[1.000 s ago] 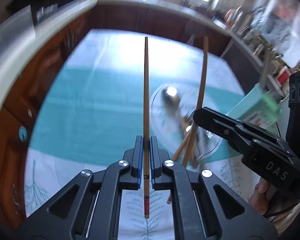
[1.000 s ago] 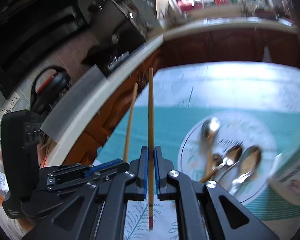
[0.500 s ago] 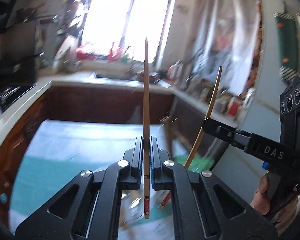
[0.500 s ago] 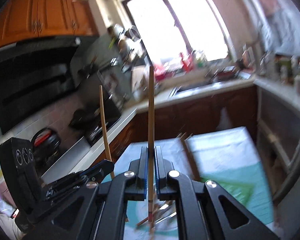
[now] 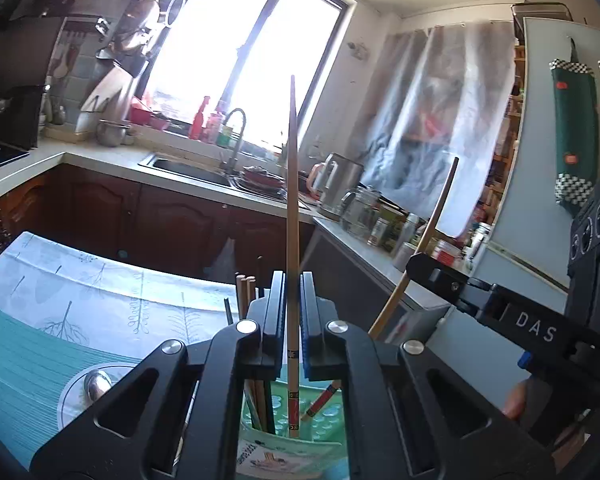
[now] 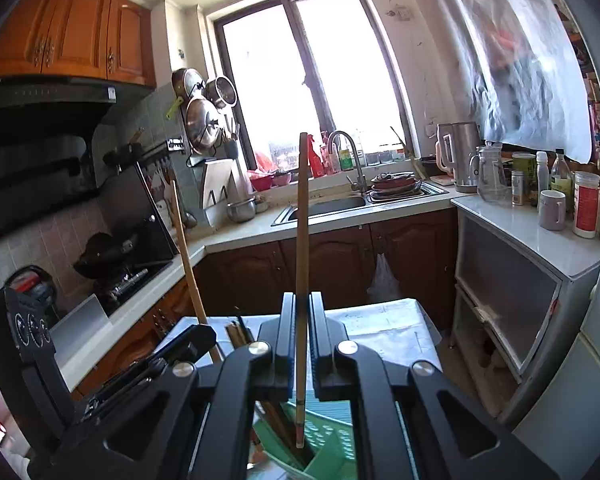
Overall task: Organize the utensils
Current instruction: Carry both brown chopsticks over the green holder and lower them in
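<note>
My left gripper [image 5: 291,320] pinches one chopstick [image 5: 292,216] upright, its decorated end hanging just over the green holder [image 5: 324,420] below; my right gripper [image 6: 300,344] clamps a second chopstick [image 6: 301,240], its long axis vertical too, directly above the holder's mouth; a second ago both pointed down at the plate [image 5: 70,396], now they face the window [image 5: 236,52]

My black jaws carry blue pads; the pale wooden chopstick [image 5: 292,216] has a red-and-black banded end. At six o'clock sits a green holder [image 5: 324,412] dotted white; at nine, a white leaf-print and teal-striped tablecloth [image 5: 60,320]
</note>
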